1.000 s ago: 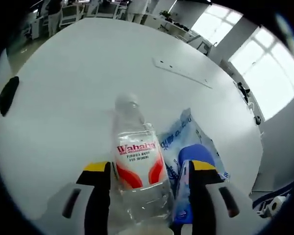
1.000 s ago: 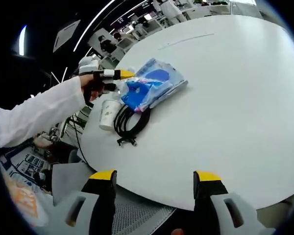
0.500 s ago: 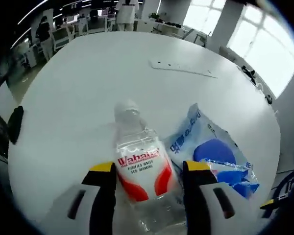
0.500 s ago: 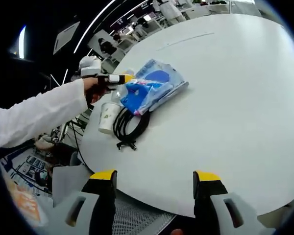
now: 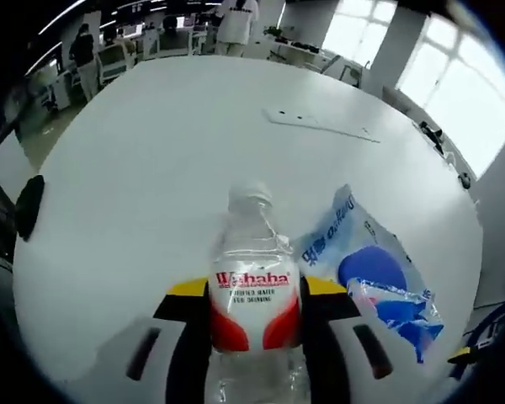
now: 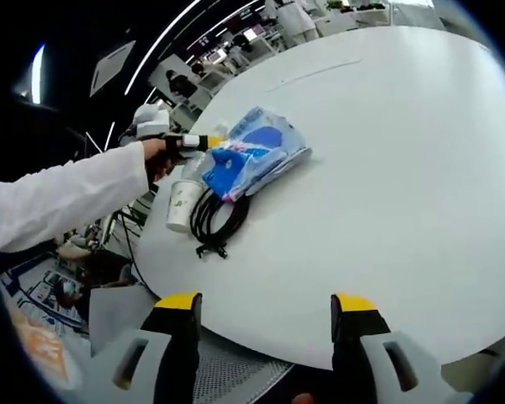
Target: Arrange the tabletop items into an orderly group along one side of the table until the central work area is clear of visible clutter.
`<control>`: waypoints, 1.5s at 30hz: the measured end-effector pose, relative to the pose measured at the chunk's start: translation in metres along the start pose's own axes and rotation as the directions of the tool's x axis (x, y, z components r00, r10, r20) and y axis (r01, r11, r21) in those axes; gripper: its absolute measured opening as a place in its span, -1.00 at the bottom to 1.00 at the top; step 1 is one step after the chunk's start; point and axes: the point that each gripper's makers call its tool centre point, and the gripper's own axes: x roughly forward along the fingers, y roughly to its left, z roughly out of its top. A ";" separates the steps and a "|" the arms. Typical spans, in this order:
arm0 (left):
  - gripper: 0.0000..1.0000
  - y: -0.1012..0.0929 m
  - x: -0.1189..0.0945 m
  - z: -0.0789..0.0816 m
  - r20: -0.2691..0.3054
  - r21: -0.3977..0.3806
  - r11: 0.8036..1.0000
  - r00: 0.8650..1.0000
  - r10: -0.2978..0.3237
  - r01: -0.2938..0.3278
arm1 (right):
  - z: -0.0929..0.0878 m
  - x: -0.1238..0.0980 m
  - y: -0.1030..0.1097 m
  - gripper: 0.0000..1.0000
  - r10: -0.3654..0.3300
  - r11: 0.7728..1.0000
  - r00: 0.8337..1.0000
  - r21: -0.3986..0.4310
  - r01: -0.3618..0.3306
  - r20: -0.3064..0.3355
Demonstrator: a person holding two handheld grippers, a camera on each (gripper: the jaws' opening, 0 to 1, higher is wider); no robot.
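in the left gripper view the left gripper [image 5: 254,296] is clenched on a clear water bottle [image 5: 254,290] with a red and white label, its two yellow-tipped jaws pressed to either side of the label. the bottle's cap end points out over the white round surface [image 5: 151,168]. just right of the bottle lies a blue and white plastic bag [image 5: 366,273], close against the right jaw. a dark flat object [image 5: 27,206] sits at the surface's left edge, and a long white strip [image 5: 320,126] lies far across it.

in the right gripper view the right gripper [image 6: 261,307] is released, jaws wide apart and holding nothing, hovering at the near edge of the surface [image 6: 387,168]. well away at the far left edge, the bag [image 6: 252,156], a coiled black cable [image 6: 215,219] and a paper cup [image 6: 179,206] lie clustered together, the cable touching the bag and cup. a white-sleeved arm [image 6: 67,202] reaches in there with the left gripper [image 6: 189,143].
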 end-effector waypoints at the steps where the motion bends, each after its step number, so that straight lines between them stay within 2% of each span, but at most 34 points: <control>1: -0.21 0.001 0.000 0.000 0.000 -0.007 1.000 1.000 0.001 -0.001 | 0.001 -0.001 0.000 0.27 -0.002 1.000 1.000 0.000 0.002 0.004; 4: -0.22 0.003 -0.006 0.003 0.020 -0.040 0.999 1.000 0.003 -0.002 | 0.001 -0.006 -0.003 0.26 -0.007 1.000 1.000 0.003 0.007 0.017; 9: -0.23 0.000 -0.021 0.015 0.068 -0.023 1.000 0.998 -0.011 0.012 | 0.000 -0.009 -0.006 0.26 -0.006 1.000 0.999 0.012 0.005 0.032; 21: -0.23 0.003 -0.080 0.030 0.194 -0.015 1.000 0.981 -0.009 0.013 | 0.004 -0.017 0.007 0.26 0.023 0.999 0.998 -0.042 -0.020 0.065; 29: -0.22 0.018 -0.120 0.033 0.259 -0.033 0.999 0.966 0.000 0.009 | -0.002 -0.027 0.009 0.26 0.025 0.997 0.997 -0.070 -0.019 0.077; 33: -0.23 0.026 -0.130 0.033 0.273 -0.038 0.999 0.962 0.011 0.000 | -0.006 -0.033 0.007 0.26 0.017 0.997 0.996 -0.071 -0.011 0.086; 39: -0.22 0.035 -0.145 0.041 0.307 -0.036 0.999 0.952 0.020 -0.009 | -0.013 -0.040 0.005 0.26 0.004 0.998 0.996 -0.061 0.001 0.093; 45: -0.23 0.040 -0.147 0.046 0.307 -0.016 1.000 0.952 0.019 -0.015 | -0.016 -0.042 0.005 0.26 -0.003 0.999 0.995 -0.050 0.008 0.100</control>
